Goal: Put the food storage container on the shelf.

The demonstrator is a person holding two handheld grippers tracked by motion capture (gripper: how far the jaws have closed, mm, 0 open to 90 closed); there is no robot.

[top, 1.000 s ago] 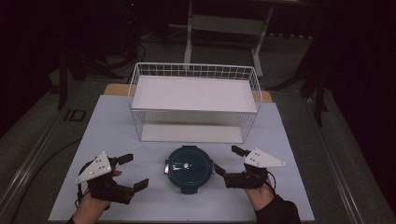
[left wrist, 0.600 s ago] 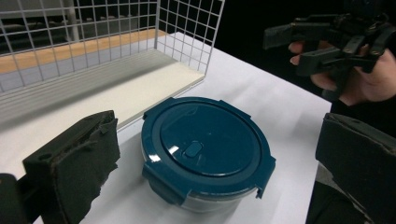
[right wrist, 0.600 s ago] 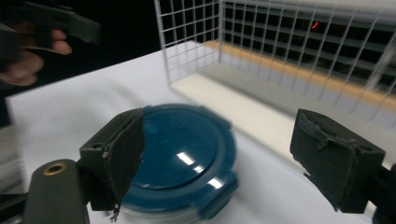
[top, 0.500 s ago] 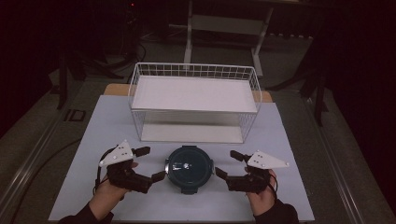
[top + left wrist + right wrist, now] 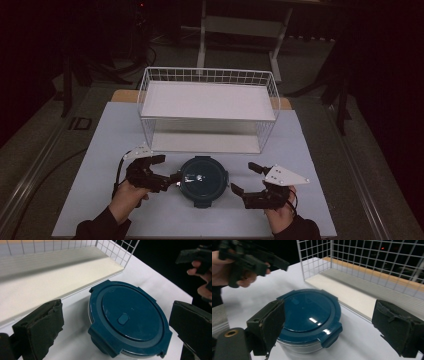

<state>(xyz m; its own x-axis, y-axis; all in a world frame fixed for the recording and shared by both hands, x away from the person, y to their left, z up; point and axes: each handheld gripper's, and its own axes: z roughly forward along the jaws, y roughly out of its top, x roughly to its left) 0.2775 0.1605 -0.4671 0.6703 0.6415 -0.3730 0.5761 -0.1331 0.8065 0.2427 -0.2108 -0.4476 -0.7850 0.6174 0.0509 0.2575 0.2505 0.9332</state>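
The round container (image 5: 203, 179) with a dark blue clip-on lid sits on the white table (image 5: 310, 165), near its front edge and just in front of the white wire basket (image 5: 208, 107), which stands at twelve o'clock from it. The lid carries four latch tabs and a small raised oval at its centre; no brand, label or lettering can be read on it. Below the lid, a clear body shows in the right gripper view.

At nine o'clock from the container, the left gripper (image 5: 169, 171) has its jaws spread, the nearer jaw tip close against the lid's rim; whether it touches cannot be told. In the left gripper view the container lies between and ahead of the two black pads (image 5: 40, 327), with nothing pressed.

At three o'clock, the right gripper (image 5: 244, 178) is also released; its jaws have just been opening, wide apart, with a gap to the container. Its pads (image 5: 270, 325) frame the lid without contact.
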